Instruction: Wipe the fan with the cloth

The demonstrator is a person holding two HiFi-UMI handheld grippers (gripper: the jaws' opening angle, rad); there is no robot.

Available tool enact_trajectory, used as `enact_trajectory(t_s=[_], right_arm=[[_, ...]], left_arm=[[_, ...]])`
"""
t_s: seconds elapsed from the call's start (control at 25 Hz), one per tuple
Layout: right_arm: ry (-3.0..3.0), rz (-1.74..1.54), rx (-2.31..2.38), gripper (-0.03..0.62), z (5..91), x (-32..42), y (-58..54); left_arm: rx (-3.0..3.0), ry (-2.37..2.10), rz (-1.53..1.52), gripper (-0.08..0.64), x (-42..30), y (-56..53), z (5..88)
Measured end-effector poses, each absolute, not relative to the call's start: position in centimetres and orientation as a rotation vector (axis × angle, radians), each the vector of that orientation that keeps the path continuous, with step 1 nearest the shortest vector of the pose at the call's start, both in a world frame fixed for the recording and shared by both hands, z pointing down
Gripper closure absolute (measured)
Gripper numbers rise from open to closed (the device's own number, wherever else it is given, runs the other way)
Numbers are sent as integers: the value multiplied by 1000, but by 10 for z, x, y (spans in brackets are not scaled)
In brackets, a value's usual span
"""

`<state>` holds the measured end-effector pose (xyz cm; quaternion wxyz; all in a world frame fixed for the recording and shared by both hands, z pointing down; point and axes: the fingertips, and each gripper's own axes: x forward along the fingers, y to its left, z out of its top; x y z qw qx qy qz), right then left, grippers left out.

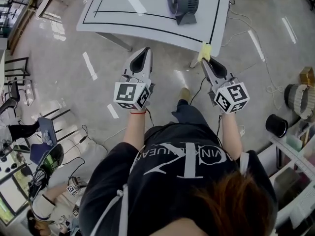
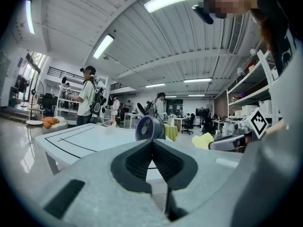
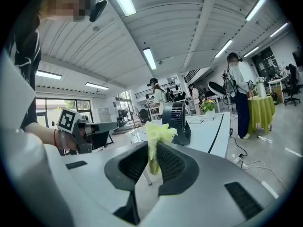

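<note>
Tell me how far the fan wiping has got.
Done: the cloth is clamped in the right gripper. In hand: both grippers are short of the table, pointing toward the fan; the left gripper is shut and empty. Left: all the wiping, since the cloth does not touch the fan.

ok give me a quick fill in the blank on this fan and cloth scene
The right gripper is shut on the yellow ____.
The left gripper is shut and holds ____.
The fan stands on the white ____.
Missing words: cloth; nothing; table.
</note>
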<state>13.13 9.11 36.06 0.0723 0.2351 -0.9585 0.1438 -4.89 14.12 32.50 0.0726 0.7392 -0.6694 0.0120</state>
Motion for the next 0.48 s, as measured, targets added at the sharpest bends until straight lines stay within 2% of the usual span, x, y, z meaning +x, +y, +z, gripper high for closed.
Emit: enact_trajectory(t_s=[0.48], right_arm=[[-2859,427,626,534,372,120,43]], left_arm=[[2222,-1961,51,549,-34,82,340]])
